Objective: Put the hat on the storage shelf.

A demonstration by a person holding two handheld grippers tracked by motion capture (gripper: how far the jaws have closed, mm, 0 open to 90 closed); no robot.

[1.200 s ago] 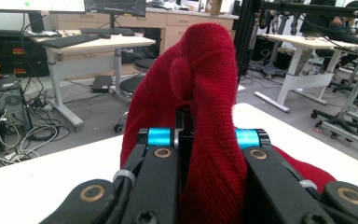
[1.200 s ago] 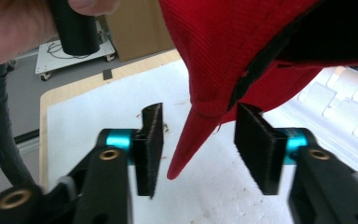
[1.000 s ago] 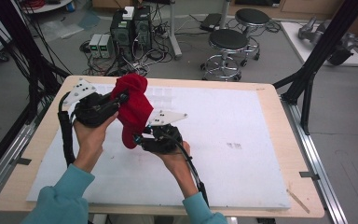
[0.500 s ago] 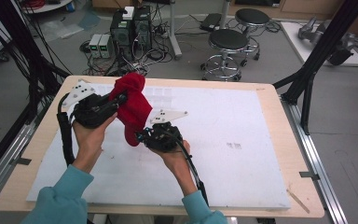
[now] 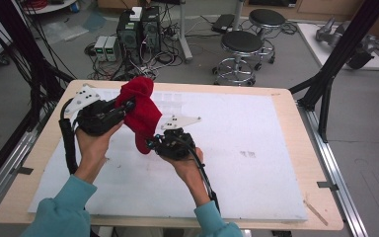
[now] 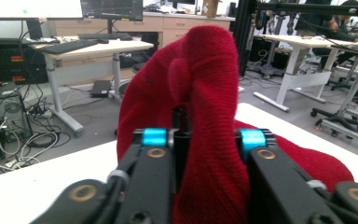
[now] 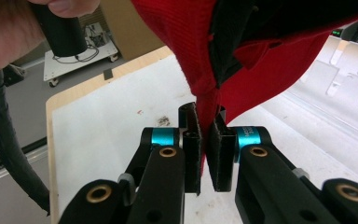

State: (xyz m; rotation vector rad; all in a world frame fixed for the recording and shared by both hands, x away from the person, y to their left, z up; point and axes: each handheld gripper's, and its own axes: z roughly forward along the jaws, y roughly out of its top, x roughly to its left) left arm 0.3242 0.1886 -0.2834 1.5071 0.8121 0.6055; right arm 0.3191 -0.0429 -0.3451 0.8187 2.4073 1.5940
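Note:
A red knitted cloth (image 5: 140, 114) hangs above the white table mat (image 5: 256, 163), held between both grippers. My left gripper (image 5: 123, 104) grips its upper part; in the left gripper view the red cloth (image 6: 205, 121) bulges up over and between the jaws, hiding their tips. My right gripper (image 5: 153, 143) pinches the cloth's lower end. In the right gripper view, the jaws are shut on a thin fold of the red cloth (image 7: 205, 88), and the gripper (image 7: 206, 135) sits just above the mat. The other hand and its black cable show at upper left there.
The wooden table (image 5: 296, 128) has bare rims around the mat. Black frame posts (image 5: 325, 79) stand at the right and left edges. Beyond the far edge are stools (image 5: 242, 47) and computer boxes (image 5: 138, 29) with cables on the floor.
Both hands have barely moved. The right gripper has shifted slightly left and toward the cloth's lower end, which now hangs a little more gathered.

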